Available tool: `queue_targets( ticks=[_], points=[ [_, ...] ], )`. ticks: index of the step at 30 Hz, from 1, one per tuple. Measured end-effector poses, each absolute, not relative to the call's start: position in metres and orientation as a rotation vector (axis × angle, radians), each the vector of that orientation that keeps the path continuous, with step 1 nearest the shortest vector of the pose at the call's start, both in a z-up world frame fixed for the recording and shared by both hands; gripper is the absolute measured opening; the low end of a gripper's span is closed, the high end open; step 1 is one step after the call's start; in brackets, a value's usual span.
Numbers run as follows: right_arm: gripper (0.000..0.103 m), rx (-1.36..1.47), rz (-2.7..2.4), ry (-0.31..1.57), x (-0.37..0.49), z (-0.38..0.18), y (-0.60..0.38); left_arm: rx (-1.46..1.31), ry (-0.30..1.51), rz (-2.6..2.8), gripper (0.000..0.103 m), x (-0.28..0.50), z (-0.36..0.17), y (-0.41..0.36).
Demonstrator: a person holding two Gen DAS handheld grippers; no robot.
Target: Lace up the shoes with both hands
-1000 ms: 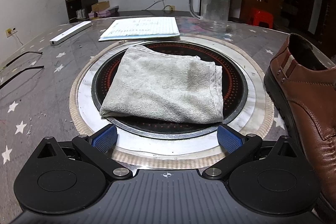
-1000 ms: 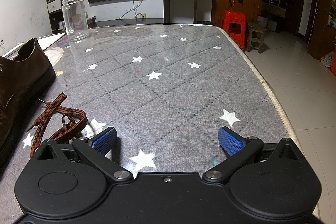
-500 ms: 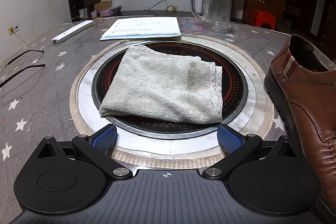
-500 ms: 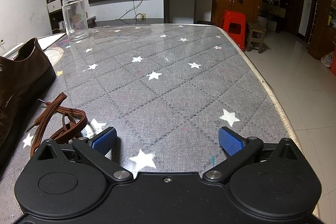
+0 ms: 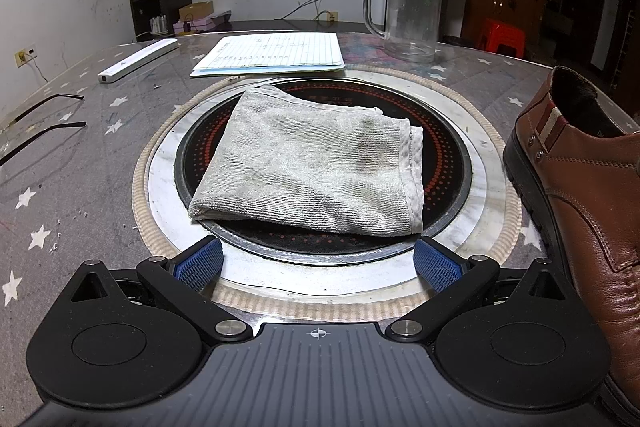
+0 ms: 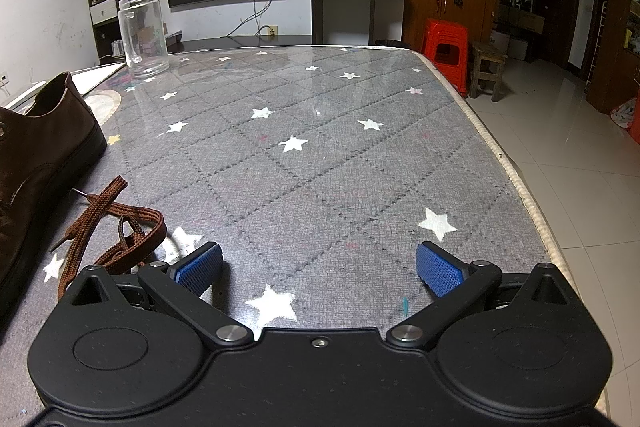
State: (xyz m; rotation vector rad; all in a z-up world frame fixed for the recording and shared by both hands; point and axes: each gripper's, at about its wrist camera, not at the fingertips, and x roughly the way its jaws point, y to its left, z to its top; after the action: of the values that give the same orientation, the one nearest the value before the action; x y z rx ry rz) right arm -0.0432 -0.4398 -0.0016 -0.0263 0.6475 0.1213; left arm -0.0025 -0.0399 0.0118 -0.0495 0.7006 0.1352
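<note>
A brown leather shoe point(image 5: 588, 203) stands on the table at the right edge of the left wrist view, heel away from me. The same shoe point(image 6: 36, 155) fills the left edge of the right wrist view. A brown shoelace point(image 6: 116, 227) lies loose in a heap on the table beside it, just left of my right gripper's left fingertip. My left gripper point(image 5: 318, 263) is open, low over the table, with nothing between its blue pads. My right gripper point(image 6: 320, 267) is open too and holds nothing.
A folded grey towel point(image 5: 312, 171) lies on a round black cooktop point(image 5: 444, 155) set in the table. Behind it are a lined notepad point(image 5: 272, 53), a glass mug point(image 5: 412, 15) and a white bar point(image 5: 136, 61). The table's right edge point(image 6: 520, 183) drops to a tiled floor.
The left wrist view has drifted slightly: the far objects sit a little higher and to the right. The right gripper, the shoe and the lace have not moved.
</note>
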Motion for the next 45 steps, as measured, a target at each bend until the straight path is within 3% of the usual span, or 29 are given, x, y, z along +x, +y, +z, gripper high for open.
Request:
queue_targets(
  ticks=[45],
  points=[
    [0.103, -0.026, 0.121, 0.647, -0.0429, -0.0018, -0.4382, -0.043, 0.702, 0.124, 0.103, -0.0018, 0.0113, -0.0383]
  ],
)
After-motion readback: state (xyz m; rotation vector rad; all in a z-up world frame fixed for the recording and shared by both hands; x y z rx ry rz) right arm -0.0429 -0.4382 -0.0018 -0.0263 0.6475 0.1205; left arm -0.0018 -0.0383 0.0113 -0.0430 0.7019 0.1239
